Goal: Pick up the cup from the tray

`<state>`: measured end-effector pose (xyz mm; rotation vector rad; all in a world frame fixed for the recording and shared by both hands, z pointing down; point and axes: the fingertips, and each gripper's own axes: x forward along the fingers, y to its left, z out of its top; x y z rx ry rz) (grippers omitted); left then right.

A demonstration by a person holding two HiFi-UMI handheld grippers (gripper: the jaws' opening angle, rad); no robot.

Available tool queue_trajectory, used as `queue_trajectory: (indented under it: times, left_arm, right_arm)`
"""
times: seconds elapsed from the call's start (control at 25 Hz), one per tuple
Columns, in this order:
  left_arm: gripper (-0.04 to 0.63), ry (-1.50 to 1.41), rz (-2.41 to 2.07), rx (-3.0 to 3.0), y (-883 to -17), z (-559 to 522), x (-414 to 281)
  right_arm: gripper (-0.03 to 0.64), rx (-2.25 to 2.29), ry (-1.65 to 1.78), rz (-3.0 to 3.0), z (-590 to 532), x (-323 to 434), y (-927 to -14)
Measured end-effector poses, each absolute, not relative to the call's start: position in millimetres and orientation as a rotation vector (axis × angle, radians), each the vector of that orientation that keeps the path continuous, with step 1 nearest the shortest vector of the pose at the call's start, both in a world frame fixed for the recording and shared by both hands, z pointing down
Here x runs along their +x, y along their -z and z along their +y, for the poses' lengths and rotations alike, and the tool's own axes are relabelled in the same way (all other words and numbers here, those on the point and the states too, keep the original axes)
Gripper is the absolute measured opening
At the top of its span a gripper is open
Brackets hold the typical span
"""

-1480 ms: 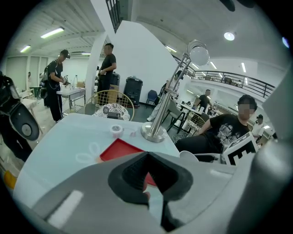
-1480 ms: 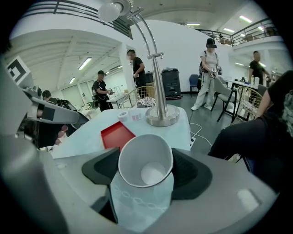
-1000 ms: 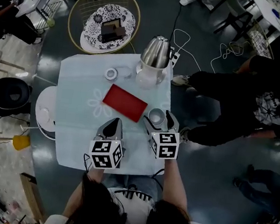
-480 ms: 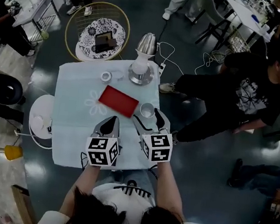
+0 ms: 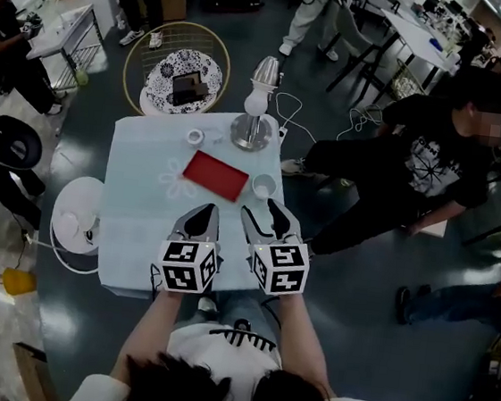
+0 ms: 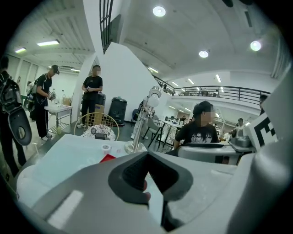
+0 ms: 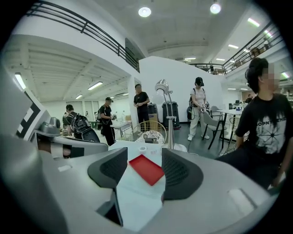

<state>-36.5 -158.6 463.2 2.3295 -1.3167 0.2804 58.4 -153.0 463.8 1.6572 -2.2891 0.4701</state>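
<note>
A white cup [image 5: 264,186] stands on the pale blue table [image 5: 143,201], just off the right end of the flat red tray [image 5: 216,175]. My right gripper [image 5: 265,217] hovers a little short of the cup, open and holding nothing. In the right gripper view the red tray [image 7: 146,169] shows through the gap between the jaws of the right gripper [image 7: 144,170], and the cup is not visible there. Beside it, over the table's near part, my left gripper [image 5: 200,220] is shut and empty. The left gripper [image 6: 147,170] pads meet, and a sliver of the tray [image 6: 107,158] shows beyond them.
A shiny metal lamp-like object [image 5: 256,115] and a small white ring [image 5: 195,136] stand at the table's far edge. A round wire-framed stand [image 5: 185,84] is behind the table, a white round thing [image 5: 78,211] at its left. A person in black [image 5: 417,160] leans in close at the right.
The right gripper has drawn back from the cup, which stood between its open jaws a second ago. The head view has risen and takes in more of the room.
</note>
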Motion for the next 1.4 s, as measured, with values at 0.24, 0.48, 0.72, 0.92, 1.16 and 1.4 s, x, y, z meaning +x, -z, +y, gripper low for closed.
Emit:
queue_trajectory:
  times: [0.24, 0.48, 0.72, 0.92, 1.16, 1.4]
  left_arm:
    - [0.0, -0.269, -1.294, 2.358, -454.4, -130.6, -40.0]
    - [0.0, -0.258, -1.312, 2.355, -452.8, -108.9, -58.1]
    - [0.0, -0.261, -1.32, 2.376, -449.8, -98.1, -64.2]
    - [0.0, -0.264, -1.329, 2.363, -450.6, -86.6, -72.0]
    - [0.0, -0.248, -1.328, 2.362, -451.6, -81.7, -74.2]
    - [0.001, -0.237, -1.329, 2.367, -449.4, -83.9, -71.8]
  right_arm:
    - [0.197, 1.689, -0.438, -2.263, -125.4, 47.4, -454.2]
    - [0.159, 1.765, -0.439, -2.234, -102.6, 42.2, -451.4]
    - [0.054, 1.796, -0.435, -2.217, -88.9, 38.5, -452.7]
    - [0.021, 1.792, -0.435, -2.2, -79.4, 33.3, -454.8]
    - [0.02, 1.763, -0.411, -2.207, -75.4, 24.8, -454.6]
    - [0.02, 1.738, -0.413, -2.206, -76.0, 21.5, -456.7]
